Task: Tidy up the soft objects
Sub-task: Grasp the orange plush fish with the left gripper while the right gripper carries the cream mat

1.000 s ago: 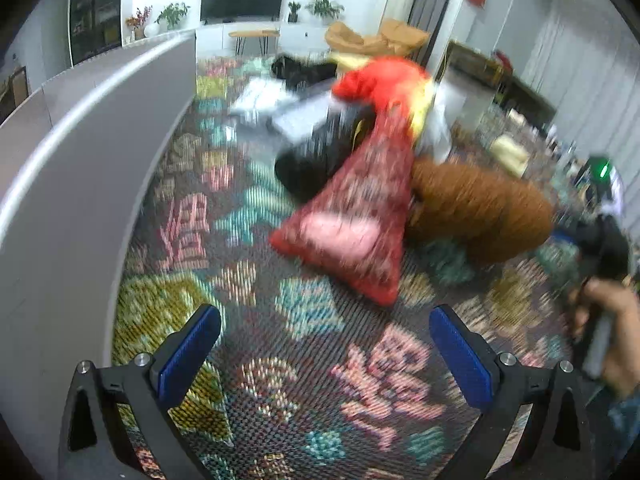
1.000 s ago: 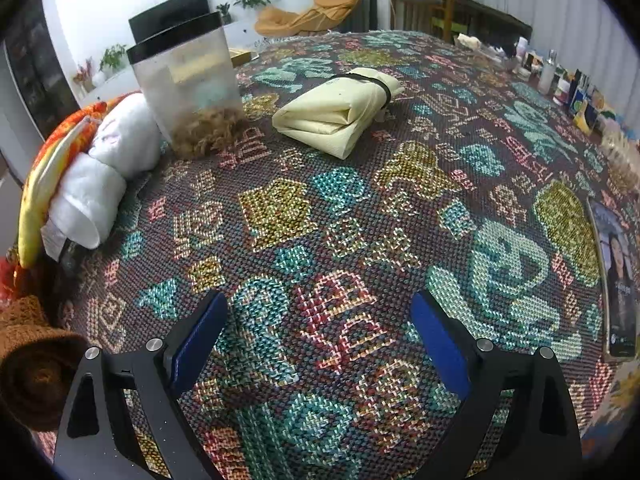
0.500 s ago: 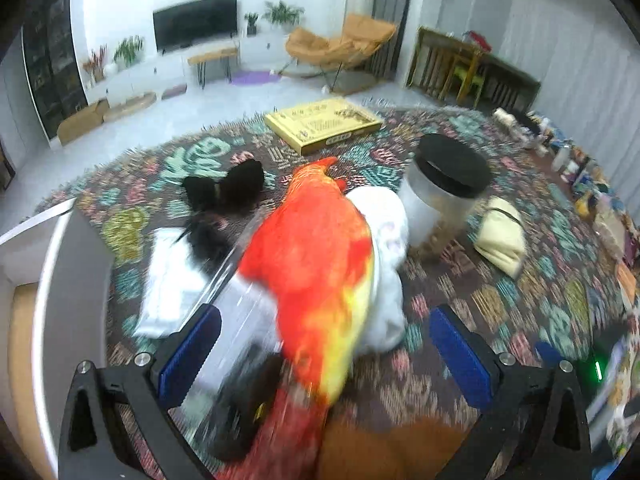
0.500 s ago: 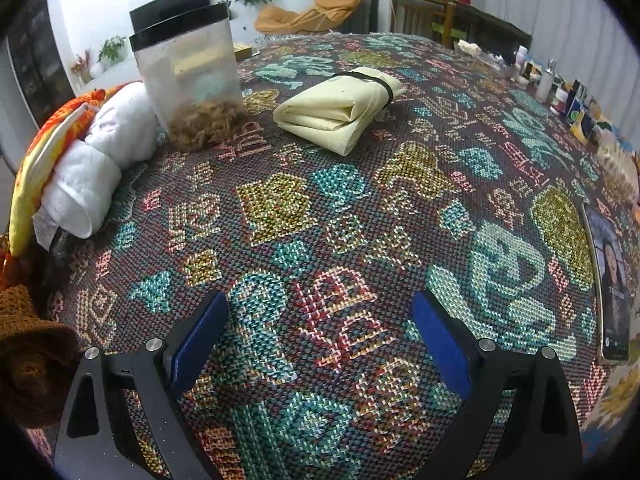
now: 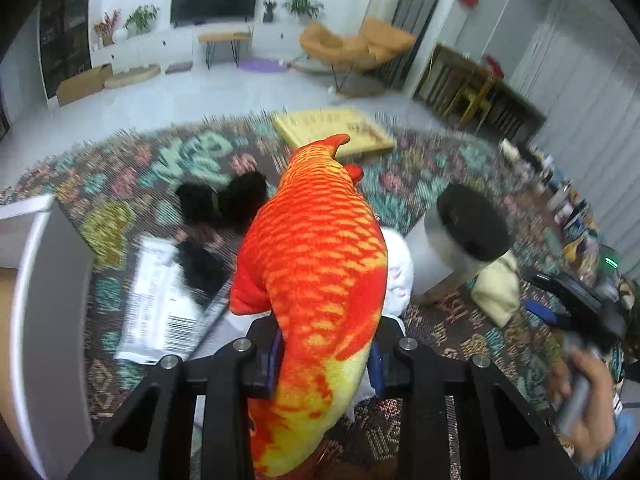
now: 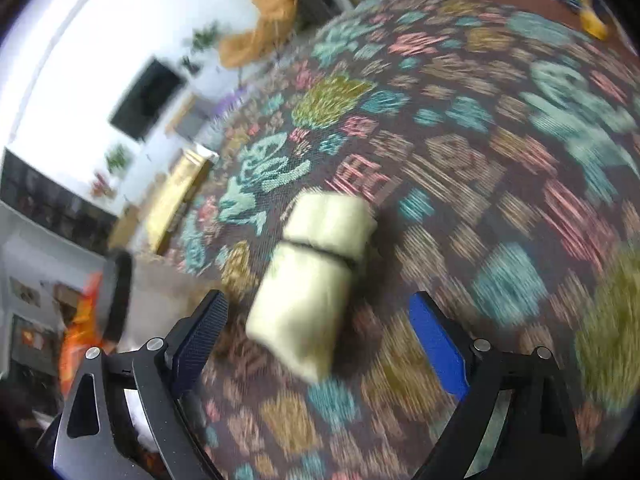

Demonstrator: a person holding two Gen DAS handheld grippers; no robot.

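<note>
Living-room patterned tablecloth point(image 6: 460, 152); left gripper point(image 5: 326, 354) closing on fish plush point(image 5: 320, 264), right gripper point(image 6: 318, 338) closing, empty.

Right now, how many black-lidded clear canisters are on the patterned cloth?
1. The canister stands just right of the orange fish plush that the left gripper is closing on, beside the folded yellow cloth. Another could be hidden behind the plush.

left gripper point(image 5: 326, 354) closing on orange fish plush point(image 5: 320, 264), patterned cloth point(image 5: 120, 184) beneath
</note>
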